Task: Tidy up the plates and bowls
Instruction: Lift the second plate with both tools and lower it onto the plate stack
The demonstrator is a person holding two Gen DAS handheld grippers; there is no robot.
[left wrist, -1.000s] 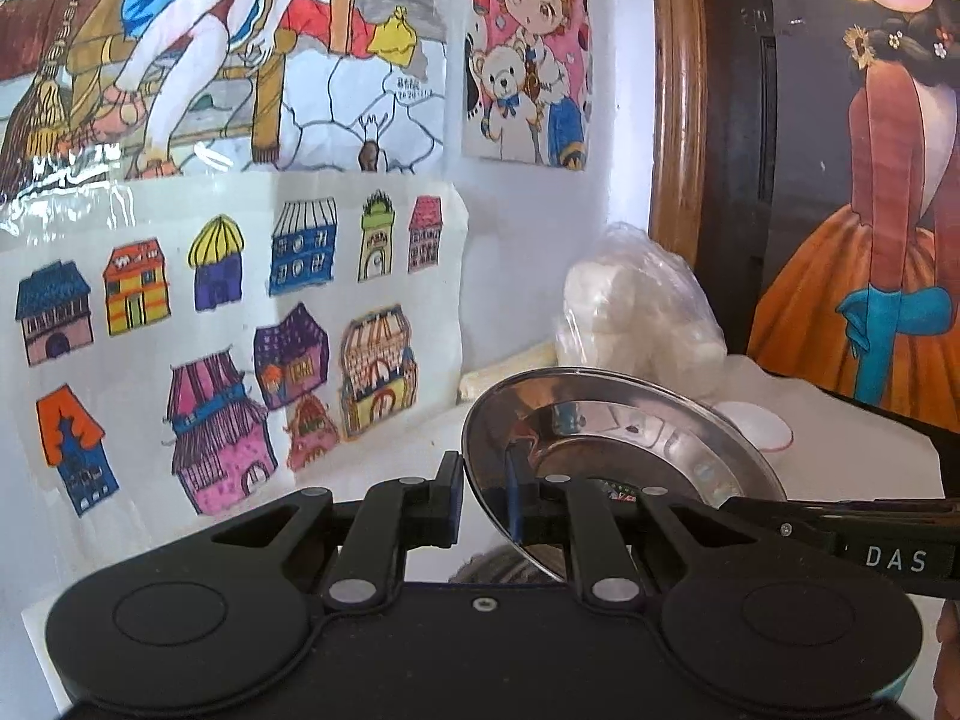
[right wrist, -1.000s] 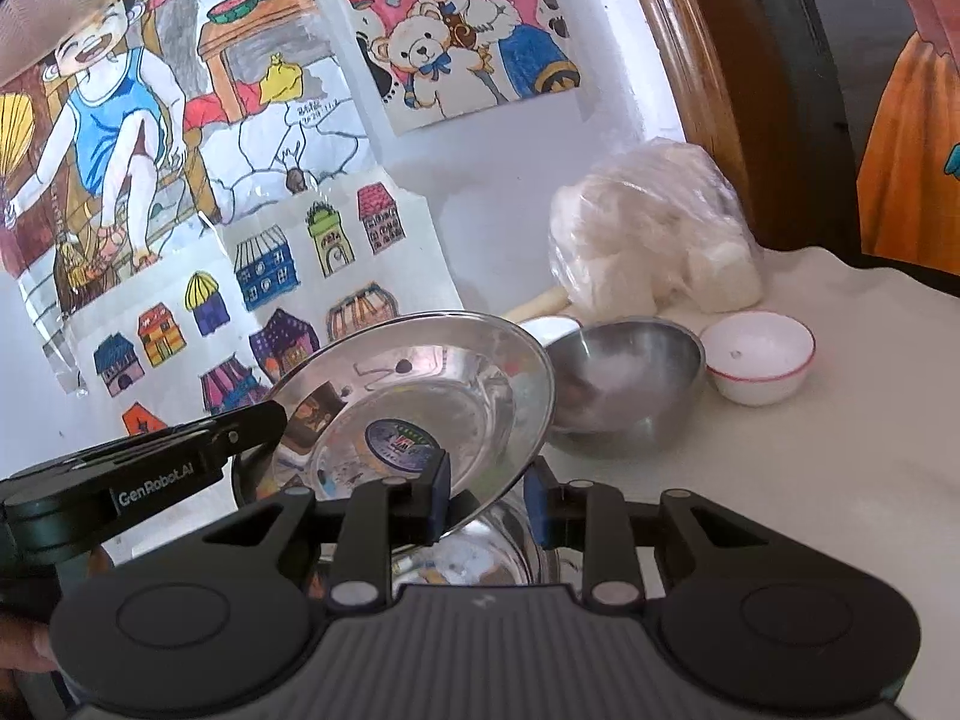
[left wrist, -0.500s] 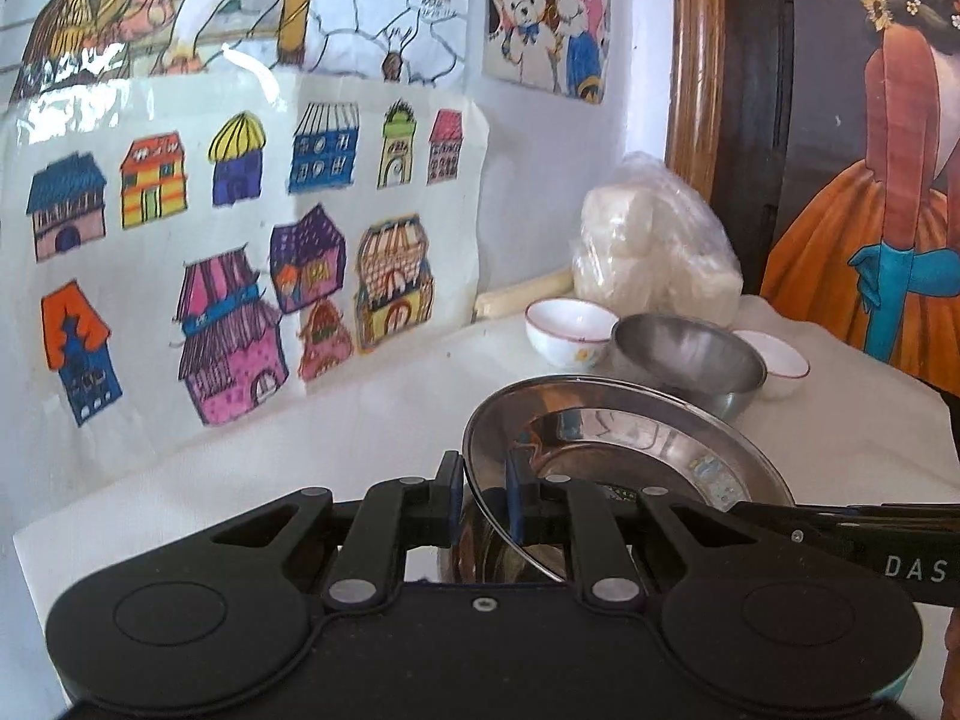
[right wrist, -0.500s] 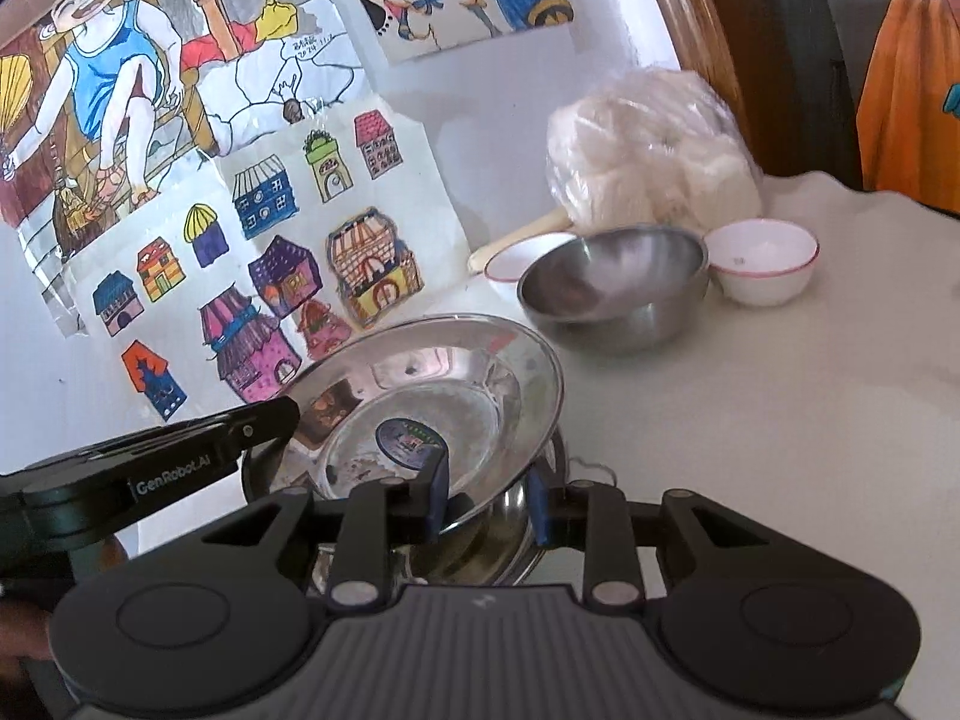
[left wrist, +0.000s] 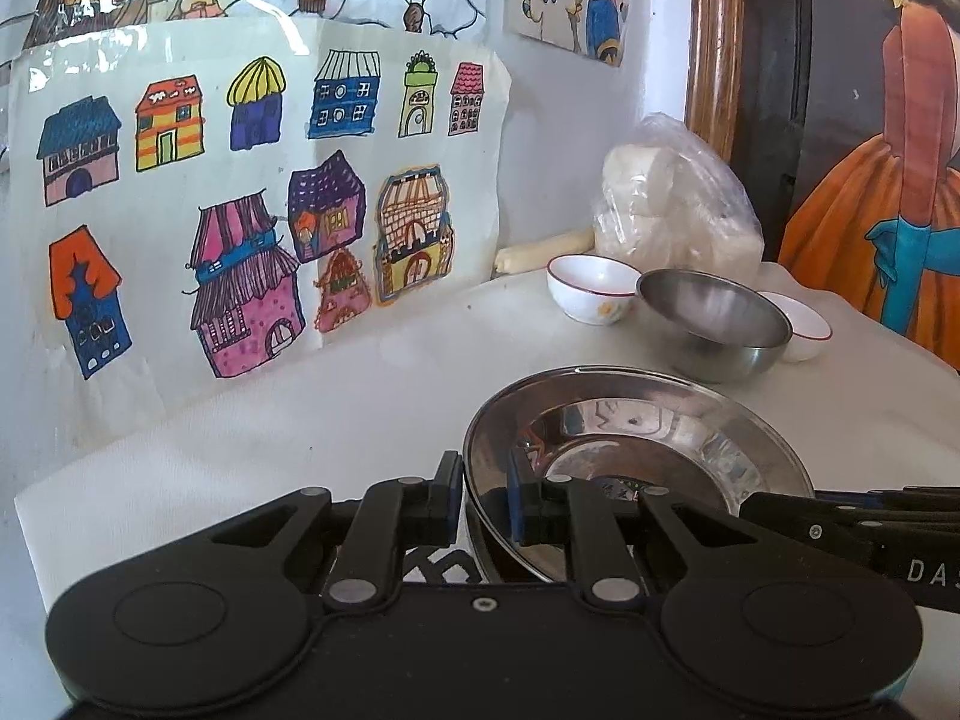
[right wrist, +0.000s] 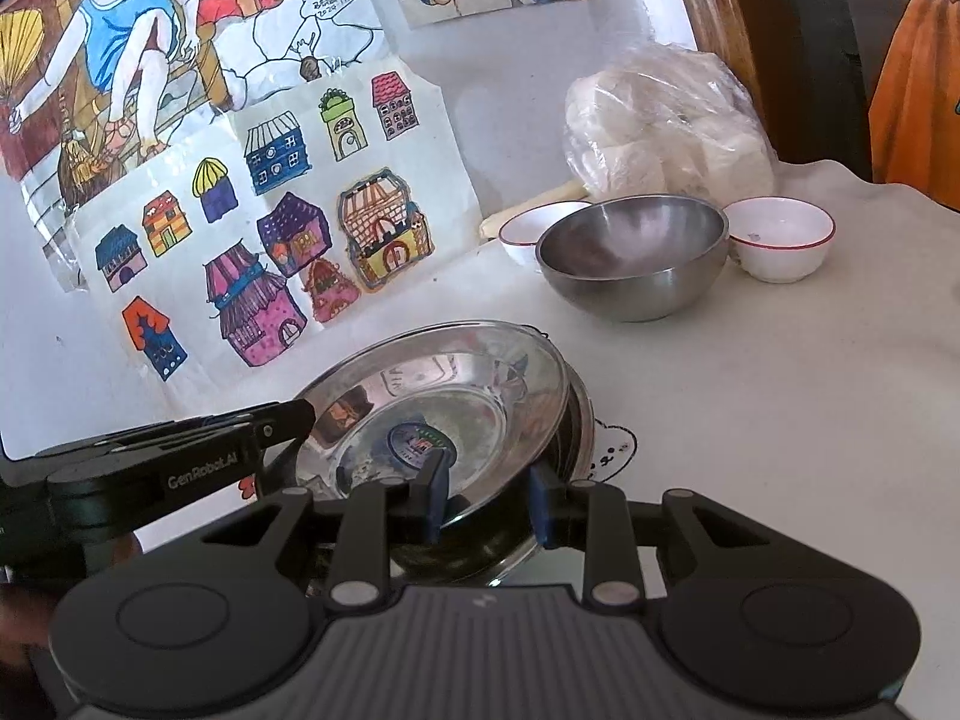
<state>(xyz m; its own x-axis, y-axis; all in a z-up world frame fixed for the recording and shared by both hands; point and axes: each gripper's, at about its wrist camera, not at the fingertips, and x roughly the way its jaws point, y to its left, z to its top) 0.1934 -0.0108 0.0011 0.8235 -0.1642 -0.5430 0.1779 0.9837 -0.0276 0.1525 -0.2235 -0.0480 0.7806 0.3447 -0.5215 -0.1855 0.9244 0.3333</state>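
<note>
Lower plate (right wrist: 576, 420) mostly hidden under top plate (right wrist: 444, 396); sticker txt illegible.

The left gripper (left wrist: 485, 501) sits low, and its two blue fingers are close together, pinching the near rim of the steel plate (left wrist: 660, 426). The right gripper (right wrist: 487, 501) is low too. Its fingers are wider apart, with the plate rim between them, one finger inside the plate and one outside. Each gripper reaches in from its own side.

Left tool (left wrist: 485, 498) pinching steel plate (left wrist: 636, 438) rim, steel bowl (left wrist: 714, 324) beyond, house drawings (left wrist: 240, 210) behind
</note>
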